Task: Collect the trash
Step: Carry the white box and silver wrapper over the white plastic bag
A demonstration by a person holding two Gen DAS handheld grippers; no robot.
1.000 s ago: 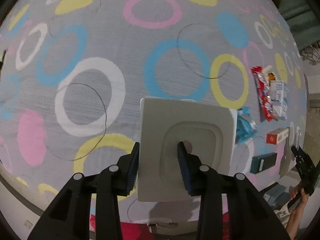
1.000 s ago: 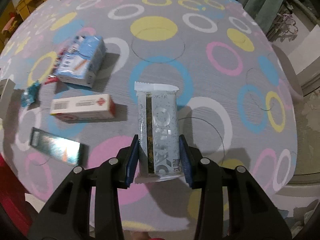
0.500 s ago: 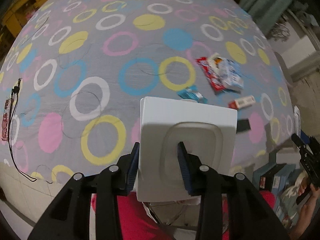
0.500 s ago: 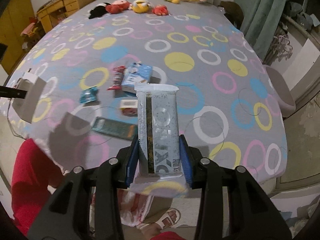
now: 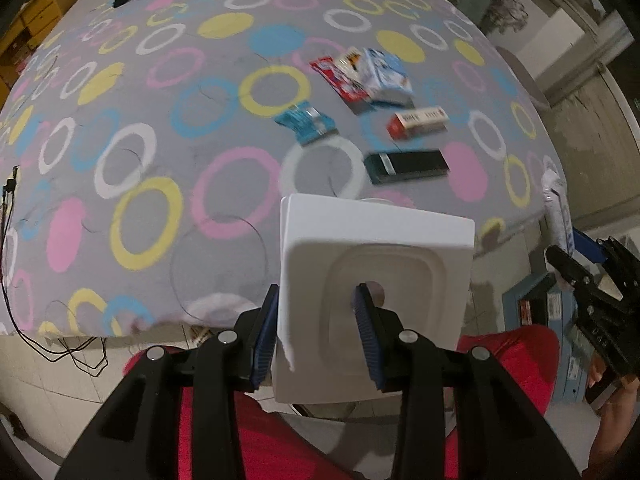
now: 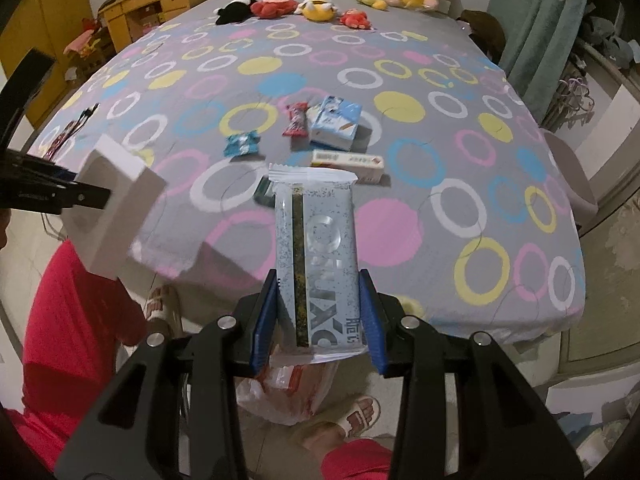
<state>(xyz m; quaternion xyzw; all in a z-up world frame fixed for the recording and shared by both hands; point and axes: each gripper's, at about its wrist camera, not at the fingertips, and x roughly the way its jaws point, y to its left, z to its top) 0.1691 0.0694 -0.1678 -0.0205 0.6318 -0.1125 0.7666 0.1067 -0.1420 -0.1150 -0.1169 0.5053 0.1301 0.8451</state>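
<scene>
The left gripper [image 5: 316, 328] is clamped on a white square box [image 5: 376, 280] of smooth matte card or plastic; one ribbed blue pad bears on its outer left wall, the other sits in the rounded, recessed panel with a small round hole. The right gripper [image 6: 318, 318] has its blue pads pressed to the long edges of a pale, speckled, glossy snack wrapper [image 6: 316, 252], flat and oblong, with crimped ends and a dark stripe down its length. In the right wrist view a translucent plastic bag [image 6: 288, 392] lies on the floor at 6 o'clock of the wrapper, crumpled, between sandalled feet and red trousers. Beyond both tools spreads a bed under a grey cover [image 5: 160, 128] printed with coloured rings and discs. On it, seen from the left wrist view, remaining litter lies clustered at 12 to 1 o'clock of the white box: a dark flat carton [image 5: 406, 166] nearest, a red and white carton [image 5: 418, 122] beyond it, a crinkled blue sachet [image 5: 306, 122] at 11 o'clock, then a red foil wrapper [image 5: 338, 80] touching a blue and white milk carton [image 5: 388, 74]. Plush toys [image 6: 304, 6] line the far edge.
</scene>
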